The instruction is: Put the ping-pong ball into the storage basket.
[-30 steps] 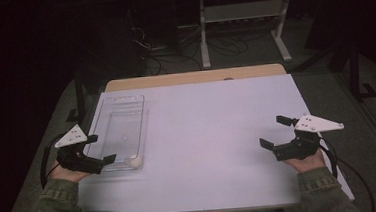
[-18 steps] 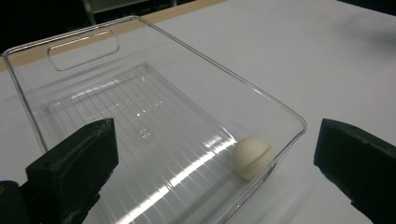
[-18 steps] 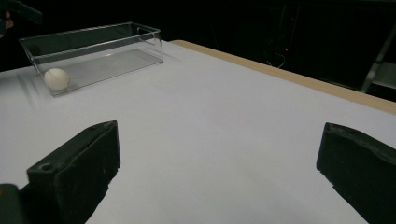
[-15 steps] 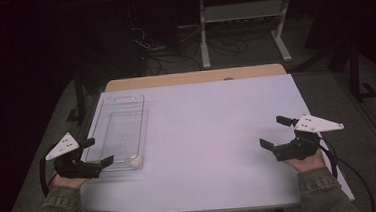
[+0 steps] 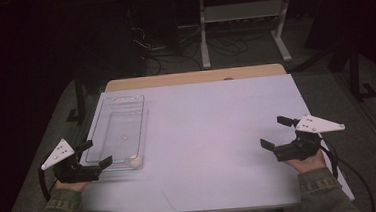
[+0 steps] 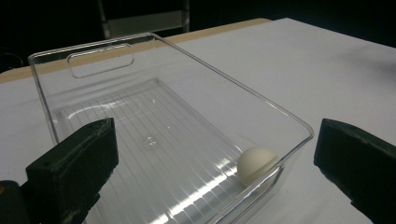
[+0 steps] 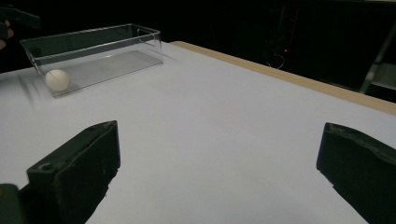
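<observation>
We hold the left gripper [image 5: 93, 157] with its jaws spread wide and empty, just short of the clear tray's [image 6: 140, 42] near end. The white ball [image 6: 255, 165] rests inside, in the near corner toward our right-hand jaw. The right gripper [image 5: 278, 135] is equally wide, well apart over bare table [image 5: 212, 124]. Pushing forward could, we judge, knock the light tray (nothing pins it) and roll the ball away.
</observation>
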Available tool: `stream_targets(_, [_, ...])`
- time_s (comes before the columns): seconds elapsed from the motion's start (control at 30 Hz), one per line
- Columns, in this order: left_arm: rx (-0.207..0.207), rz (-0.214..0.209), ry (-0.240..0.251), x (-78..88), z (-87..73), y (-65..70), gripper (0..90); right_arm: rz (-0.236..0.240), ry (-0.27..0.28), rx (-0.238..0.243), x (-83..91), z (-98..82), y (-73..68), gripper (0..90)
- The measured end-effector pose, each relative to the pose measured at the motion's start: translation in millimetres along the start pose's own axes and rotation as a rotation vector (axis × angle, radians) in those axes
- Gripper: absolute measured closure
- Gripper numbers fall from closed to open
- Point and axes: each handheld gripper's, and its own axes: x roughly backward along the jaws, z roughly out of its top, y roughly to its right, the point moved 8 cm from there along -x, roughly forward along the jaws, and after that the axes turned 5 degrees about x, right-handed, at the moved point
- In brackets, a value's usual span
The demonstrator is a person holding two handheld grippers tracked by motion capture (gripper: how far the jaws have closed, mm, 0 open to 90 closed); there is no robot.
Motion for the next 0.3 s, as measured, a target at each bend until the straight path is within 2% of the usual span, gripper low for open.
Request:
stream_targets(0.1, [0.017,0.009,0.017,1.0,-0.8,-3.7,0.0,-0.001,0.001,-0.003,0.2,-0.6,0.5,0.0])
stream_targets(0.3, [0.003,0.021,0.038,4.1,1.8,-2.9,0.0,-0.003,-0.001,-0.008,1.0,-1.9,1.1,0.0])
